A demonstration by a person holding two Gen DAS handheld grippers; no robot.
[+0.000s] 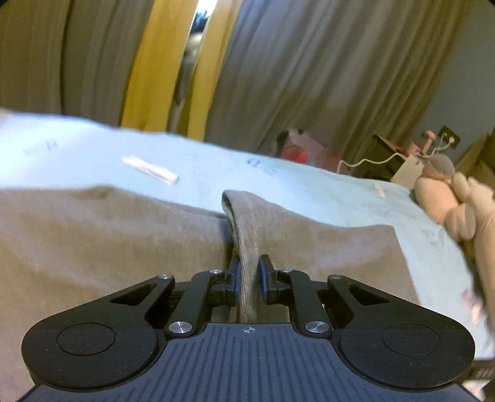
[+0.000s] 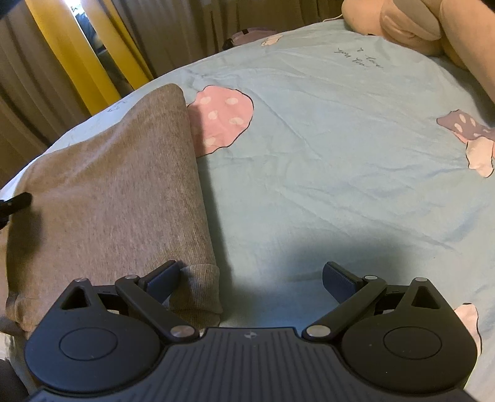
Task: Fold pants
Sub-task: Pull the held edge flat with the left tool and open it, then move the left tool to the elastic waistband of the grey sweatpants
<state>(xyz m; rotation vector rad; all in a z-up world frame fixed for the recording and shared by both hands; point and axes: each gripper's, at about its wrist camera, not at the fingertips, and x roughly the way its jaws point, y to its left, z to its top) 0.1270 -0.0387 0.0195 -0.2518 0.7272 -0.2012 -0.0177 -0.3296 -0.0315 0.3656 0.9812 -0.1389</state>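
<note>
Here, going left to right. Left tongs [image 1: 250,276]: clenched on a raised ridge of the pants [image 1: 108,241], the grey-brown knit pinched upright between the two pads. Fabric falls away to either side of the pinch, so the grip looks meant to carry a layer, not just pin it. Left view is motion-blurred; fine detail is unreliable.

Pants lie on the bed [image 2: 340,154], on a pale blue sheet with pink spotted patches, towards its left part in the right wrist view. There the pants [image 2: 117,191] read as a long, already doubled band with a clean straight right edge, a rounded far corner, and a cuff-like hem at the near end.

Right tongs [image 2: 250,280]: released, jaws spread wide, nothing between them. The left pad sits at or just over the near hem; contact cannot be confirmed. The right pad hangs over bare sheet. Likely posed to take that near corner.

Far right: a beige plush toy [image 2: 402,27] at the bed's edge, well apart from the pants.

Judgement: a lengthwise fold seems done, and a crosswise fold is probably next. Risk: the single pinch drags the layers askew.
</note>
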